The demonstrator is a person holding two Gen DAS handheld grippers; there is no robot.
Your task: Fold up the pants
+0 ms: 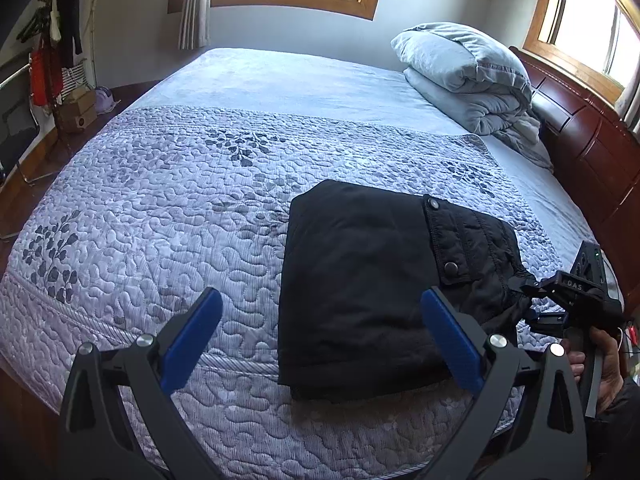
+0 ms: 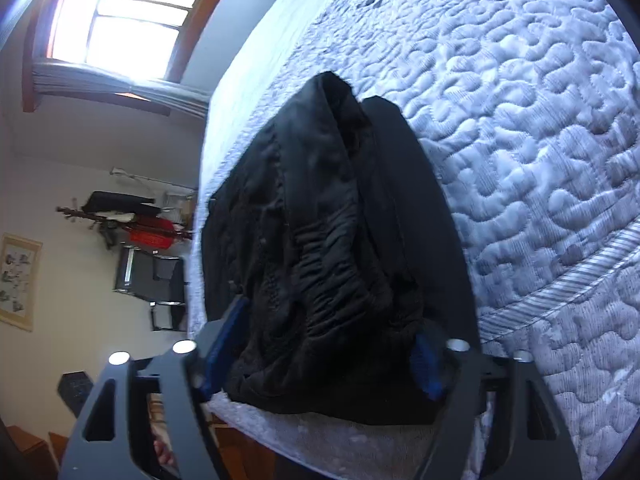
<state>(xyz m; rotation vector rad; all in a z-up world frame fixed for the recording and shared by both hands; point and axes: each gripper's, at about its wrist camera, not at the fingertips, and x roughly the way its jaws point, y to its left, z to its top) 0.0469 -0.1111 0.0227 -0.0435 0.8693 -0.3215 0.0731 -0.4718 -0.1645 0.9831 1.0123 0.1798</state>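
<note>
The black pants lie folded into a thick rectangular bundle on the quilted lavender bedspread, near the foot edge of the bed. A flap with 2 metal snaps sits on top of the bundle toward its right side.

The left gripper hangs over that near edge with its blue-padded fingers spread wide and holding nothing; the right-hand finger overlaps the bundle's near right corner in its camera's view, and whether it touches the cloth I cannot tell.

The right gripper is at the bundle's right end, where the gathered elastic waistband bunches up. Its fingers straddle that end of the pants, one on each side of the fabric, with cloth filling the gap between them; they look closed in on the waistband. In the left camera's view, the person's hand grips the handle of this gripper at the far right.

At the head of the bed, a folded pale-blue comforter is stacked against the dark wooden headboard. Clothes hang on a rack by the far wall, left of the bed.
</note>
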